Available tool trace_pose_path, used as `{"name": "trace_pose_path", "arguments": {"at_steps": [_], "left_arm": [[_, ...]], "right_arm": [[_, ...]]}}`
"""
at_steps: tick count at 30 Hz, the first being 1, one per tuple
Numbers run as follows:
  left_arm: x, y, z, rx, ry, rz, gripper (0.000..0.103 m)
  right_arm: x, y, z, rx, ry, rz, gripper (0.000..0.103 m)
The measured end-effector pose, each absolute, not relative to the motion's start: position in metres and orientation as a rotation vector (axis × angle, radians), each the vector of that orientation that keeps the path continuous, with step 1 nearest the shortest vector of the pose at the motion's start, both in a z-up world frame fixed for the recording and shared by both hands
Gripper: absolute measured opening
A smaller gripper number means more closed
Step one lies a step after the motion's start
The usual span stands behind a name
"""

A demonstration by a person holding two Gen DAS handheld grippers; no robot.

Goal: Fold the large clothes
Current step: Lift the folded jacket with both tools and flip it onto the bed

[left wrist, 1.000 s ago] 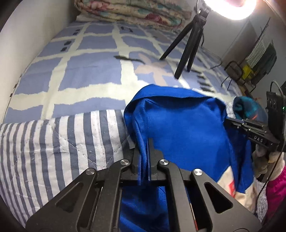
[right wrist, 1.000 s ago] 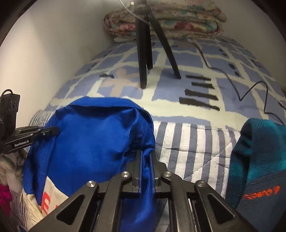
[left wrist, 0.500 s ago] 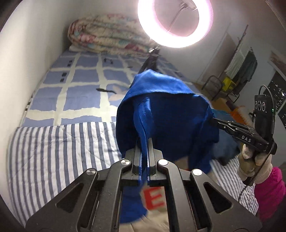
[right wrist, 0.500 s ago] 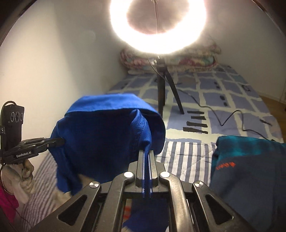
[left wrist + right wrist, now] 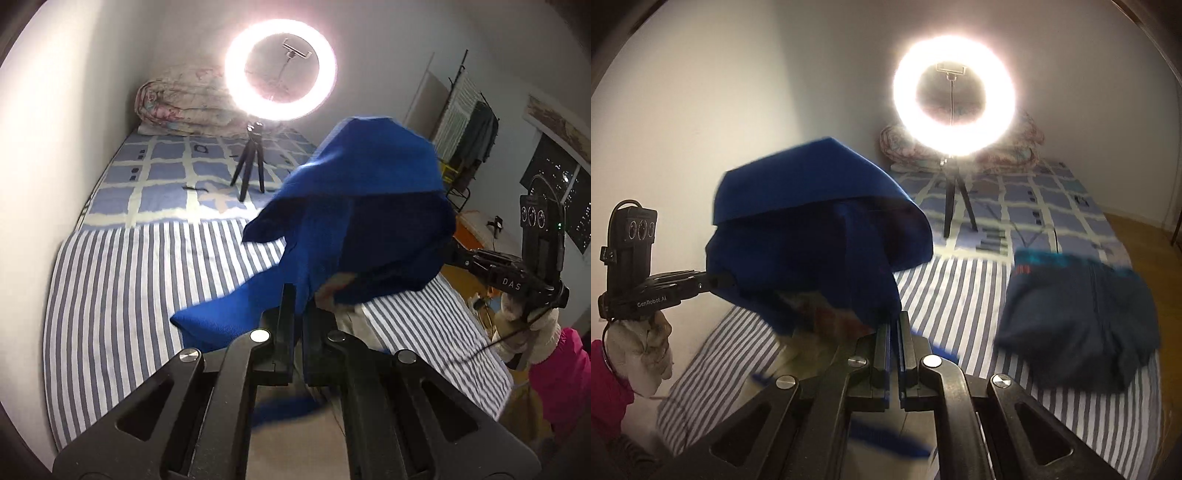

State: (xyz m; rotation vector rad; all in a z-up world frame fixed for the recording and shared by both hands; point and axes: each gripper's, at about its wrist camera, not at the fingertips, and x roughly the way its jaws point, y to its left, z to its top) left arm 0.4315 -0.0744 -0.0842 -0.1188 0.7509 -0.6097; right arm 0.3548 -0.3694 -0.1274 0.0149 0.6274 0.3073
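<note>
A blue garment [image 5: 362,206] with a white and red part hangs in the air above the striped sheet [image 5: 140,280], stretched between both grippers. My left gripper [image 5: 300,295] is shut on one edge of its blue cloth. My right gripper [image 5: 894,325] is shut on the other edge; in the left wrist view the right gripper [image 5: 458,254] shows at the right, its tip hidden under the cloth. From the right wrist view the blue garment [image 5: 820,229] billows, and the left gripper [image 5: 716,282] bites into it at the left.
A folded dark teal garment [image 5: 1075,317] lies on the striped sheet [image 5: 960,288] at the right. A lit ring light [image 5: 280,70] on a small tripod [image 5: 251,166] stands on the checked bedcover, with a rolled quilt [image 5: 181,107] behind. A wall runs along the left.
Both grippers have risen and pulled back from the bed, lifting the blue garment off the striped sheet. The ring light and more of the room have come into view.
</note>
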Motion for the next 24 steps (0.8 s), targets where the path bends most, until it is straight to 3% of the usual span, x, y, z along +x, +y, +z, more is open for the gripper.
{"name": "trace_pose_path", "arguments": {"at_steps": [11, 16, 21, 22, 23, 24], "left_arm": [[0.307, -0.088, -0.161, 0.035, 0.844, -0.615, 0.000], [0.277, -0.087, -0.199, 0.145, 0.893, -0.569, 0.000], [0.260, -0.067, -0.203, 0.109, 0.932, -0.561, 0.003], [0.259, -0.061, -0.200, 0.086, 0.943, -0.561, 0.004], [0.258, -0.052, -0.197, 0.036, 0.960, -0.564, 0.010], [0.258, -0.046, -0.195, -0.004, 0.970, -0.565, 0.018]], "right_arm": [[0.238, -0.371, -0.216, -0.013, 0.698, 0.260, 0.000], [0.205, -0.364, -0.237, -0.114, 0.728, 0.242, 0.000], [0.179, -0.373, -0.244, -0.162, 0.768, 0.225, 0.001], [0.174, -0.380, -0.240, -0.133, 0.767, 0.227, 0.007], [0.170, -0.383, -0.239, -0.108, 0.762, 0.233, 0.019], [0.165, -0.391, -0.234, -0.057, 0.749, 0.247, 0.026]]}}
